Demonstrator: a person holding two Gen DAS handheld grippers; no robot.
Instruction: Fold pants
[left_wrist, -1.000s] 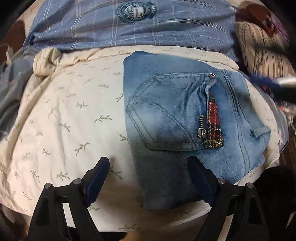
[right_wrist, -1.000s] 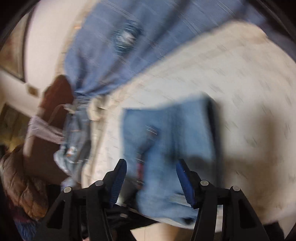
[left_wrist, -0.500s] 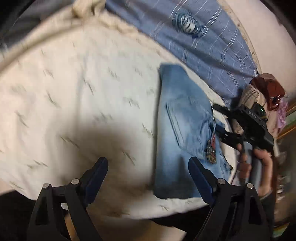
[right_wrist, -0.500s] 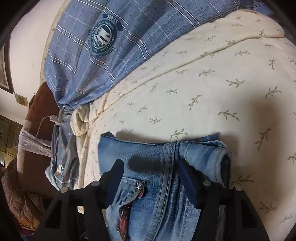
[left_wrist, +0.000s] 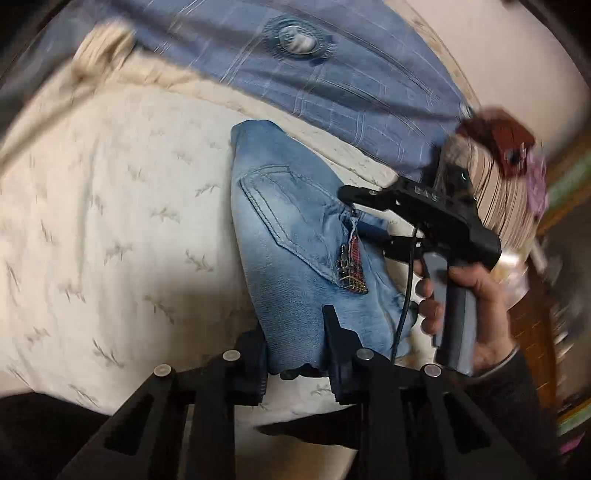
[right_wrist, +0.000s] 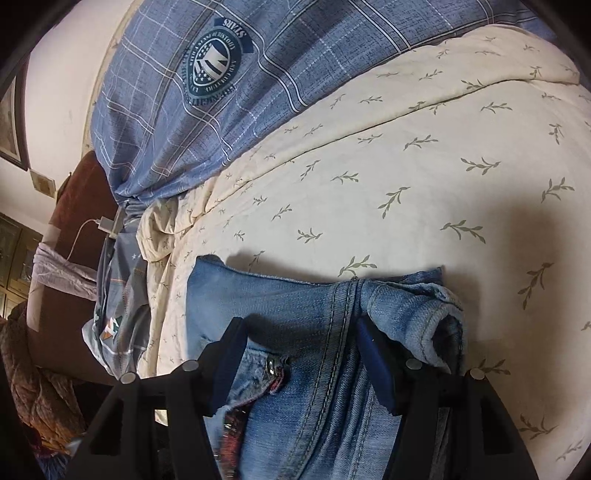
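The folded light-blue jeans lie on a cream leaf-print bedspread, back pocket and red plaid patch facing up. My left gripper has the near end of the jeans between its jaws, which are closing, and the pads press the denim from both sides. My right gripper, held by a person's hand, reaches onto the jeans from the right. In the right wrist view the right gripper stands open astride the seam of the jeans, with a rolled denim edge beside its right finger.
A blue plaid pillow with a round crest lies along the far side of the bedspread. A striped cushion sits at the right. A white charger cable and crumpled clothes lie off the bed's left edge.
The left jaws have closed from wide open onto the near end of the jeans, and the left view has swung. The right gripper came down onto the jeans, then held still.
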